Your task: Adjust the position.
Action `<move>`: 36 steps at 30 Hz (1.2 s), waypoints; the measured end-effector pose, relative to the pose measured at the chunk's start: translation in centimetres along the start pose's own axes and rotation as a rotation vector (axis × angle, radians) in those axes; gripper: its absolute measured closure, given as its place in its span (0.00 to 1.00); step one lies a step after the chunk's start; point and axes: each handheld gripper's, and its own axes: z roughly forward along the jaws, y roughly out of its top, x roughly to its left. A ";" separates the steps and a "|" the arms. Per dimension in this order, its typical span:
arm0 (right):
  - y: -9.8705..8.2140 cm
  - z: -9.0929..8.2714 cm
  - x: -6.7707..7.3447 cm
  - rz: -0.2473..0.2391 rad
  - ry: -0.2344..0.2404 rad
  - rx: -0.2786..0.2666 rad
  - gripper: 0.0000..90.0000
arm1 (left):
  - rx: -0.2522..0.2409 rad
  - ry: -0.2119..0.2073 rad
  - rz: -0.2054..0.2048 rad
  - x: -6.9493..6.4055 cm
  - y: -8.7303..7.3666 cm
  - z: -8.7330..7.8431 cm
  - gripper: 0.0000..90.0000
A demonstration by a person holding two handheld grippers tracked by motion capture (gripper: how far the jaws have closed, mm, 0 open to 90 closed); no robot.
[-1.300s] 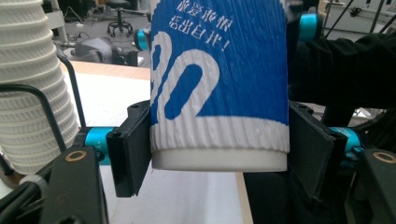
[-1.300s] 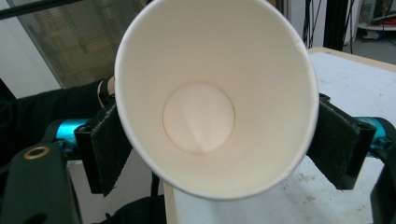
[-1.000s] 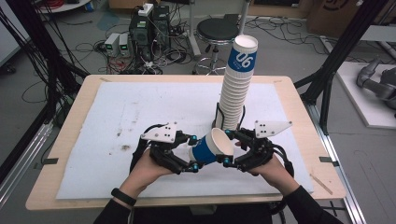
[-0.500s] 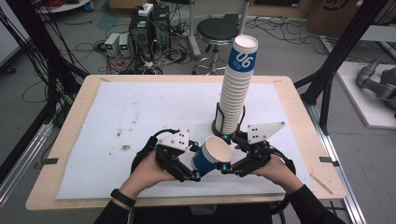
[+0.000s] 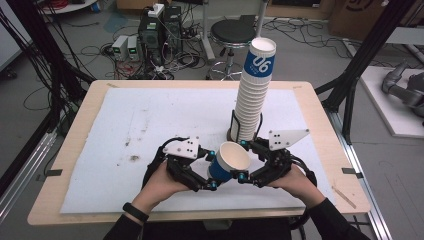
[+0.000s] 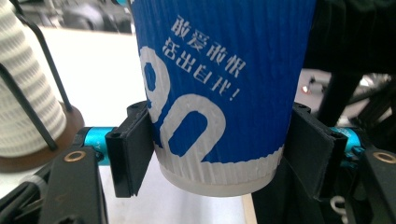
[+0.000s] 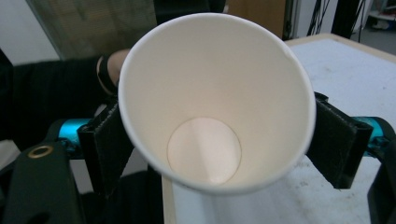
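Observation:
A blue-and-white paper cup (image 5: 227, 162) is held tilted above the table's front, its mouth facing the right hand. My left gripper (image 5: 212, 171) is shut on it. In the left gripper view its pads (image 6: 133, 149) press both sides of the cup (image 6: 219, 93) near the base, and its jaws have just been closing. My right gripper (image 5: 244, 160) brackets the rim. Its jaws have just been opening. In the right gripper view the pads (image 7: 334, 144) stand beside the cup's (image 7: 205, 93) open mouth, which shows a bare white inside.
A tall stack of matching cups (image 5: 252, 100) stands in a wire holder on a round base just behind the grippers, and it is also visible in the left gripper view (image 6: 23, 93). A white mat (image 5: 150, 125) covers the wooden table (image 5: 310, 100). A stool and cables lie beyond.
Both hands stay at the cup in nearly the same place. The cup sits a touch lower and nearer the front edge than a second ago.

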 end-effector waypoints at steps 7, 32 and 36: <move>0.3 -0.2 0.2 0.051 0.004 -0.090 0.19 | -0.063 0.013 -0.012 0.0 -0.1 0.0 0.33; 0.1 0.6 0.6 0.001 -0.009 -0.048 0.24 | 0.011 0.043 -0.030 -0.6 0.1 1.6 0.27; 0.1 0.7 0.8 -0.007 -0.009 -0.037 0.24 | 0.000 0.035 -0.022 -0.7 0.2 1.7 0.32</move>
